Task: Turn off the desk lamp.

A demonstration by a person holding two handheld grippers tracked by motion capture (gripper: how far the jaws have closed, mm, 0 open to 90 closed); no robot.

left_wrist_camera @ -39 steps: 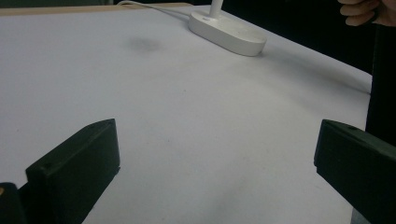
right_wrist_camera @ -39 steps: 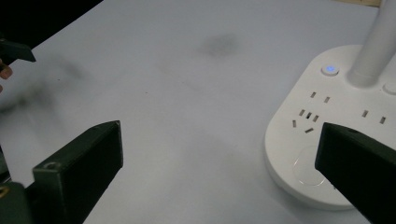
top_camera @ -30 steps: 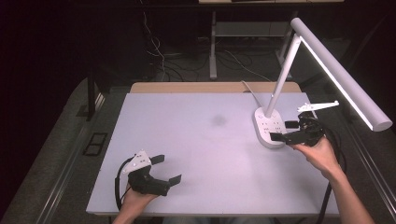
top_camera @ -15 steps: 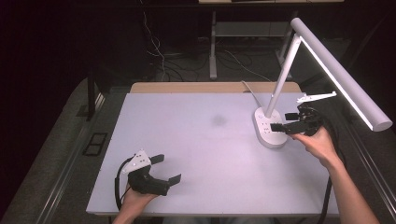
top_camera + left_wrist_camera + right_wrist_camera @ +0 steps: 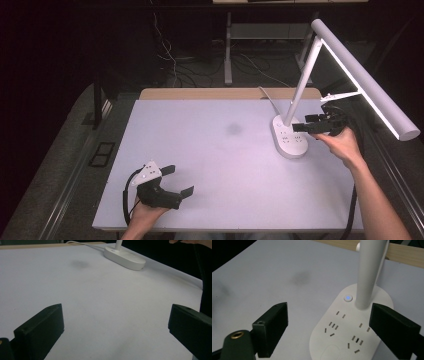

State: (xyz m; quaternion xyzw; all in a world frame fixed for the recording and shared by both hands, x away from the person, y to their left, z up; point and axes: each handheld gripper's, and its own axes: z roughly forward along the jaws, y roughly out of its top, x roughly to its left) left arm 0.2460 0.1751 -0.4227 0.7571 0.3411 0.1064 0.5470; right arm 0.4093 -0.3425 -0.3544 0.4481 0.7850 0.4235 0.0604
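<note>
A white desk lamp stands at the table's right, with an oval base [image 5: 289, 140] carrying power sockets, a slanted stem [image 5: 304, 75] and a long bar head [image 5: 363, 76]. In the right gripper view the base [image 5: 342, 332] shows a small lit blue button [image 5: 348, 298] beside the stem [image 5: 369, 272]. My right gripper [image 5: 306, 125] hovers open over the base's right side, jaws wide apart with nothing between them [image 5: 329, 325]. My left gripper [image 5: 176, 181] rests open near the table's front left, over bare table [image 5: 112, 322]. The lamp base [image 5: 124, 257] lies far off in its view.
The white table top [image 5: 215, 150] has a faint dark smudge [image 5: 233, 129] near its middle. The lamp's white cable [image 5: 267, 98] runs off the back edge. A wooden strip [image 5: 200, 93] borders the far side. Dark floor with cables lies behind.
My right gripper has risen slightly and shifted back toward the lamp stem over the base. The left gripper has stayed put.
</note>
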